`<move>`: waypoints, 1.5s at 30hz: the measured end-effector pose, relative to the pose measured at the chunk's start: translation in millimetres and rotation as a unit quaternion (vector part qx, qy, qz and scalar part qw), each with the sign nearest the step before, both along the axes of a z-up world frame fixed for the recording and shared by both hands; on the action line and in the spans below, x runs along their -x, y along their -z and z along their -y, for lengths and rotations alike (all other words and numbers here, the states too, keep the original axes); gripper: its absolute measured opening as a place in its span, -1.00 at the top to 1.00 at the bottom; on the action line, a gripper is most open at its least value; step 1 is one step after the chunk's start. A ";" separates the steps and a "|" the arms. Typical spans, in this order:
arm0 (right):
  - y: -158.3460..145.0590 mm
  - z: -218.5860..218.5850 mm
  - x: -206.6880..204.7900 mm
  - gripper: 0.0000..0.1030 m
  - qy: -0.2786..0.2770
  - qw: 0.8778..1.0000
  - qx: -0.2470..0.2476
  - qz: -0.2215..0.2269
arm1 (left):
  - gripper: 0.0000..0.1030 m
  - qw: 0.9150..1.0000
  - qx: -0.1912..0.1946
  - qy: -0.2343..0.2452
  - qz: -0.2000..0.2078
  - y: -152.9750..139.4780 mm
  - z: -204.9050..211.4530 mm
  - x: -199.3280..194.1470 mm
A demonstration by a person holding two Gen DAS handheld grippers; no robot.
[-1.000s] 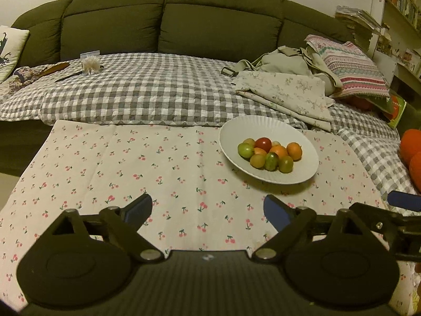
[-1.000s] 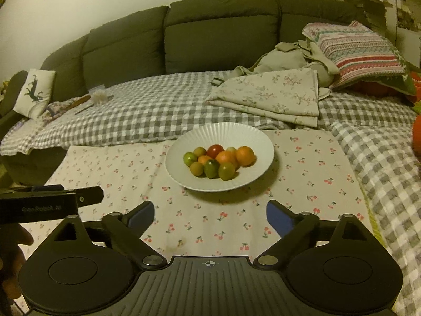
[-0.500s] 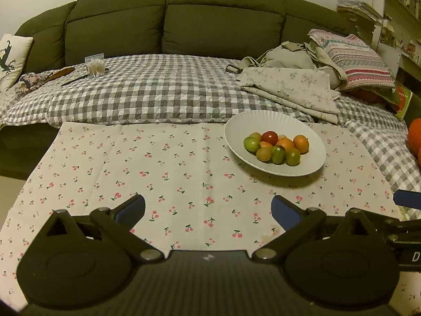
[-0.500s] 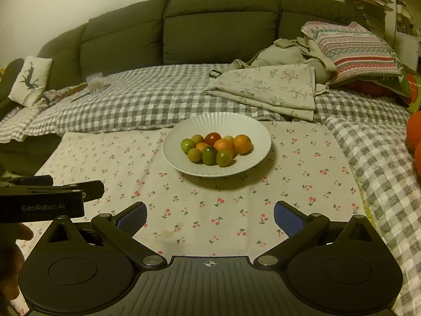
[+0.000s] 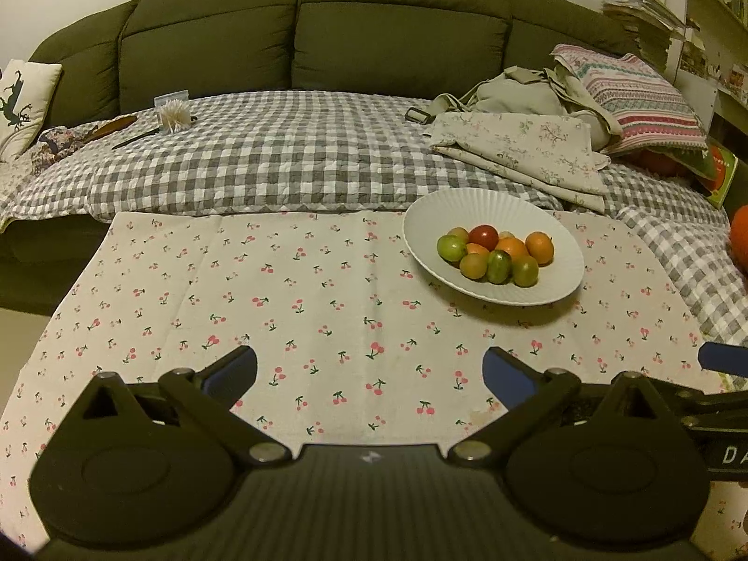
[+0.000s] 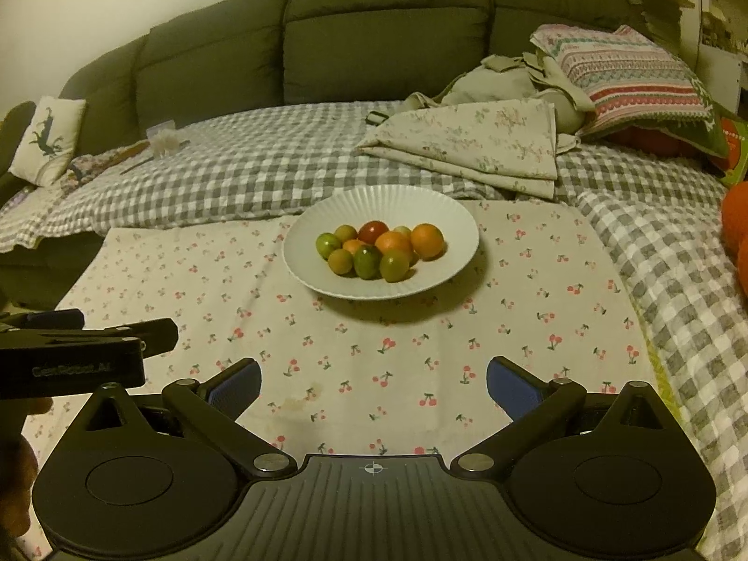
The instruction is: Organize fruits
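Observation:
A white ribbed plate (image 5: pixel 420 229) (image 6: pixel 449 215) sits on a cherry-print cloth (image 5: pixel 280 304) (image 6: pixel 514 304) and holds several small fruits: green, orange and one red (image 5: pixel 483 235) (image 6: pixel 373 231). In the left wrist view the plate lies ahead and to the right of my left gripper (image 5: pixel 369 374), which is open and empty. My right gripper (image 6: pixel 374 385) is open too, with the plate straight ahead and nothing between its blue pads (image 6: pixel 507 385). Each gripper shows at the edge of the other's view.
A checked blanket (image 5: pixel 280 159) covers the green sofa (image 5: pixel 397 32) behind the cloth. Folded floral fabric (image 5: pixel 523 149), a beige bag and a striped pillow (image 5: pixel 640 98) lie at the back right. Orange objects (image 6: pixel 736 224) sit at the far right edge.
Both sets of jaws stand a little wider than a second ago. The plate sits slightly higher and further right in the left view; both views have tilted a bit.

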State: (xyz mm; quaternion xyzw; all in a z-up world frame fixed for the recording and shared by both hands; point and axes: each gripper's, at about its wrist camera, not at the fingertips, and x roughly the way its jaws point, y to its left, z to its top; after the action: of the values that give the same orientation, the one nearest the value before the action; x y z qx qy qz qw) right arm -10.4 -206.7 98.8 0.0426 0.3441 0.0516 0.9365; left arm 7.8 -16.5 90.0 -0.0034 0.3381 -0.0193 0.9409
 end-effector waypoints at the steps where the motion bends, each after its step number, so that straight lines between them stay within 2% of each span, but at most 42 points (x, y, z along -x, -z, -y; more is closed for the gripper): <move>1: 0.5 -0.2 -0.2 -1.00 0.000 1.000 0.000 -0.001 | -0.99 1.000 0.000 0.000 0.000 -0.1 0.0 0.2; 45: 2.9 -0.6 -0.6 -1.00 -0.003 1.000 0.003 -0.001 | -0.99 1.000 -0.011 0.019 -0.002 3.3 7.2 1.1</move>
State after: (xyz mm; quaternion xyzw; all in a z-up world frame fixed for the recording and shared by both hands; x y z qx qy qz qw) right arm -9.8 -206.1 96.0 0.0386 0.3454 0.0535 0.9361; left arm 6.7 -23.7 86.7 0.0134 0.3397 -0.0333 0.9398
